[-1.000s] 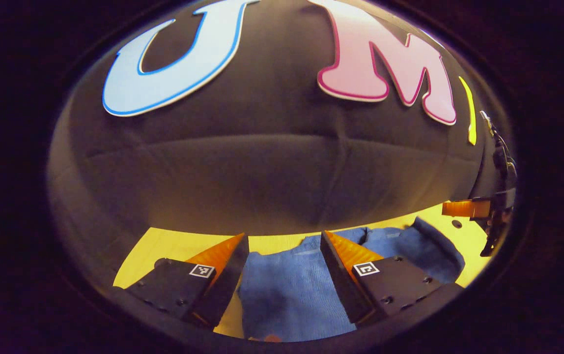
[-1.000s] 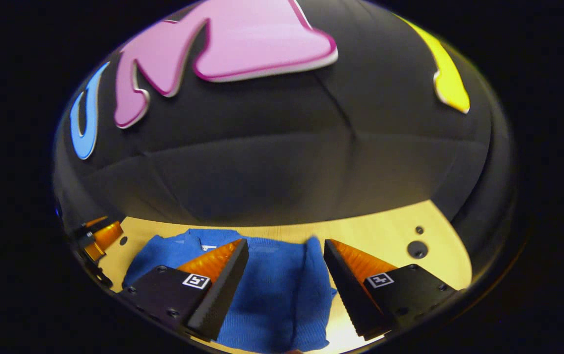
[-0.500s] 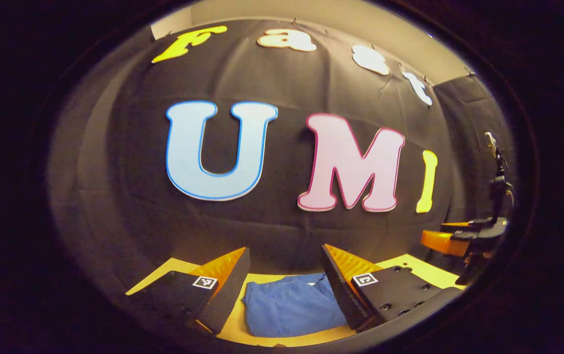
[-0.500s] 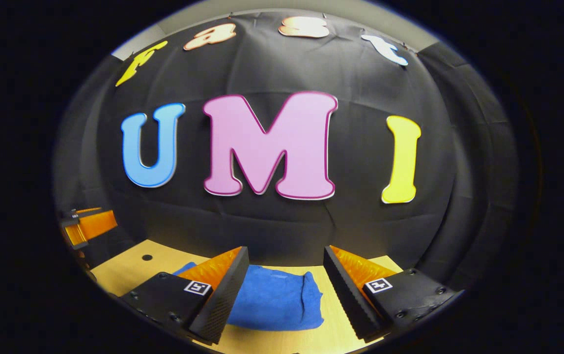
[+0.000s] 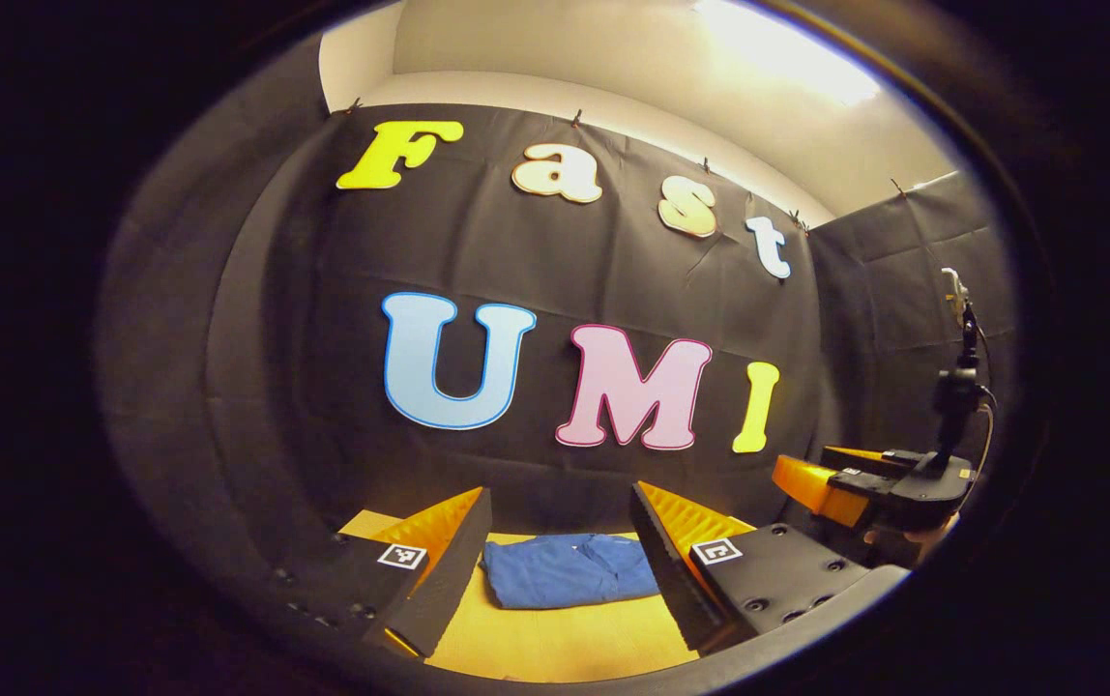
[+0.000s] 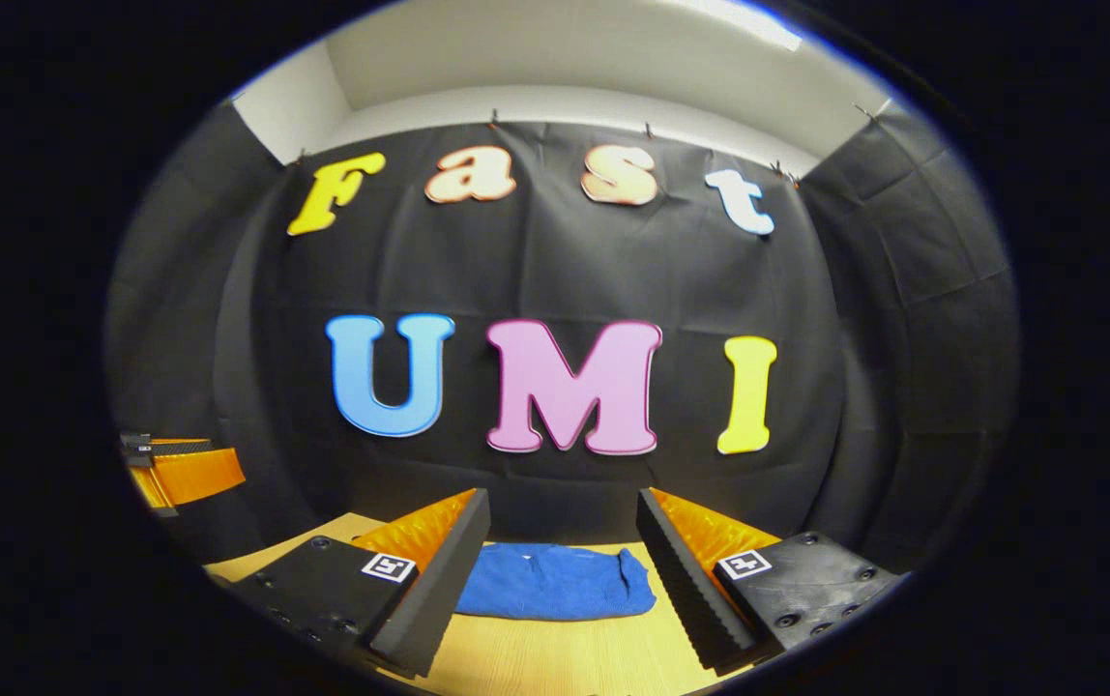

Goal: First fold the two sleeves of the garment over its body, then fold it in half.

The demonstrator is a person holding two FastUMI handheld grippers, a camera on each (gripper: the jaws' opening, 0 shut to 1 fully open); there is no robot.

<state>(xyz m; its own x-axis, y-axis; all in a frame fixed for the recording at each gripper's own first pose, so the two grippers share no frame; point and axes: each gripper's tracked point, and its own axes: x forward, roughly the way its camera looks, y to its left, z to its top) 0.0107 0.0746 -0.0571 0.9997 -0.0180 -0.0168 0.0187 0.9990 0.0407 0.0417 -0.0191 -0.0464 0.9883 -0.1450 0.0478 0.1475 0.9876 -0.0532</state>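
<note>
Partly hidden by fingers, the folded garment (image 5: 569, 570) lies flat.

Your left gripper (image 5: 560, 551): two wedge-shaped fingers w/ ribbed inner faces, each on a flat black block w/ round screw heads and a small square b/w marker tag. Right gripper (image 6: 563, 556): same build, ribbed wedges, black screwed blocks, one marker tag per side. In the left gripper view, your right unit also has a black body w/ a thin cable and a black post rising above it.
</note>
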